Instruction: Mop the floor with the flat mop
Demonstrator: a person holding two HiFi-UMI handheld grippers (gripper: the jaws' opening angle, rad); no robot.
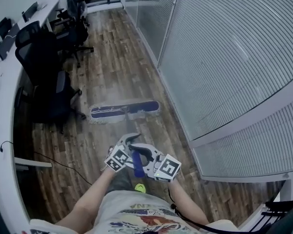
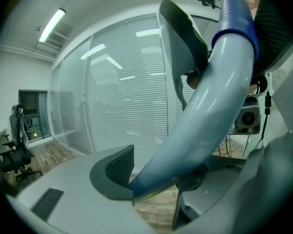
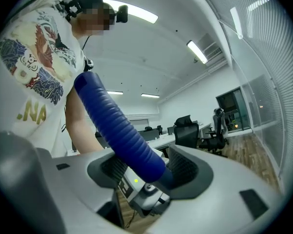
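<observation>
**A:** Mopping job here. Big stretch of wood floor (image 1: 112,67) running well beyond the mop head (image 1: 124,111), itself flat on the boards and lying crossways. Glass wall (image 1: 224,57) with blinds just right of the mop head, long white counter (image 1: 2,96) well off to its left. Any tips on handling?

**B:** Looks light but long, so more about leverage than muscle. Stiff pole and a soft flat pad, probably with a swivel at the mop head, so expect some twisting if pushed off-centre. Slick-looking pale shaft (image 2: 210,96), so better to trust the blue ribbed grip (image 3: 122,126) higher up. Seems sensibly held already. Left gripper (image 2: 156,130) with jaws wide but clamped round the pale shaft. Right gripper (image 3: 149,172) with jaws closed on the blue ribbed grip. Both on the near side of the mop head, right beside each other.

**A:** And stuff in the way?

**B:** Black office chairs (image 1: 46,77) left of and beyond the mop head, with one wheeled base just to its left. Worth steering round. Not much room rightwards either, given the glass wall so near the mop head's end. Thin black cable (image 1: 58,163) trailing on the floor, near-left of the mop head, easy to snag. Also a small yellow-green thing (image 1: 140,187) on the near side of the mop head, can't tell what.
</observation>
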